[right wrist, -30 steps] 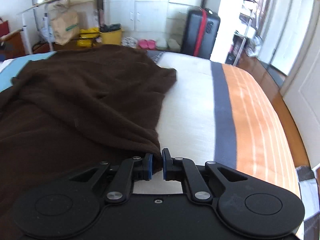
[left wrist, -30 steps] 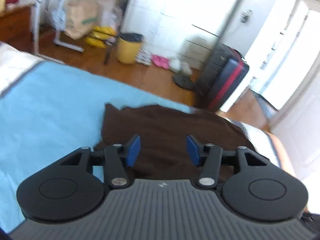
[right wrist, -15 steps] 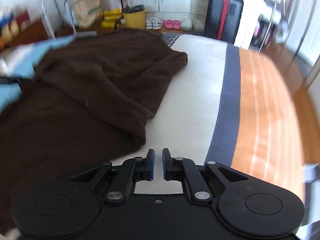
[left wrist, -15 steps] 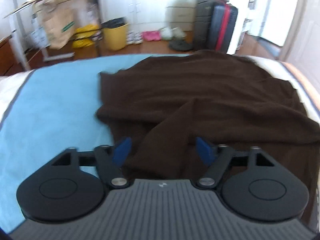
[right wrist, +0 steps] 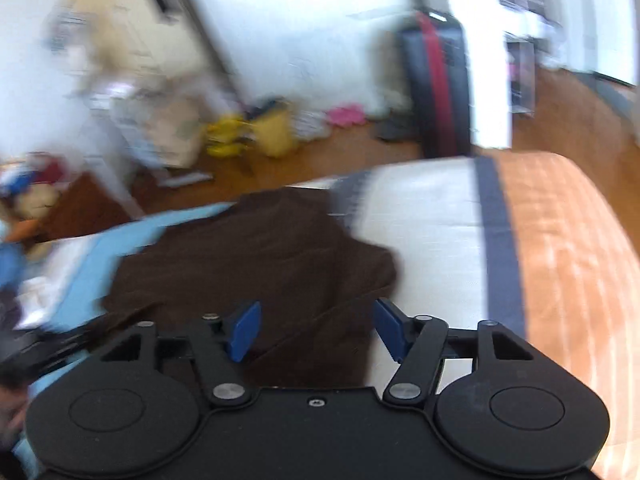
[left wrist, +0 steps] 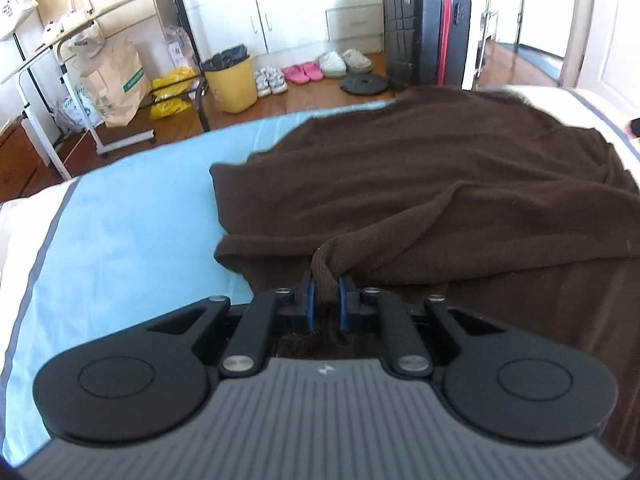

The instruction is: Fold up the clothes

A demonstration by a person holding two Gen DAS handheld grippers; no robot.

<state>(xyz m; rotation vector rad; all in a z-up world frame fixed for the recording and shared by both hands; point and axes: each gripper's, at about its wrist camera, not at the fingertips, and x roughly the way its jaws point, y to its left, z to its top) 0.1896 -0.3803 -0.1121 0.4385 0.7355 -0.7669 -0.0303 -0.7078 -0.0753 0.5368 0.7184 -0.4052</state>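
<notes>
two hand-held grippers work over a bed covered by a striped bedspread (left wrist: pixel 120 240) in pale blue, cream, navy and orange bands. the dark brown knitted garment (left wrist: pixel 440 184) lies rumpled across the middle of the bed, spread from the blue band toward the cream one, its far edge reaching the foot edge of the mattress. the left gripper (left wrist: pixel 325 300) has its blue-padded fingers pressed together on a bunched ridge of the garment's near edge, the cloth rising in a small peak between the pads. in the right wrist view, which is blurred, the right gripper (right wrist: pixel 316 330) hangs above the garment (right wrist: pixel 260 256) with its blue pads (right wrist: pixel 242 330) spread wide and nothing between them; the garment's right edge ends near the cream band, and the orange band (right wrist: pixel 568 264) runs along the bed's right side. beyond the foot of the bed, on the wooden floor, stand a yellow plastic bin (left wrist: pixel 234 82), a brown paper bag (left wrist: pixel 114 80), pink slippers (left wrist: pixel 302 73) and an upright black suitcase with a red stripe (left wrist: pixel 426 26).
</notes>
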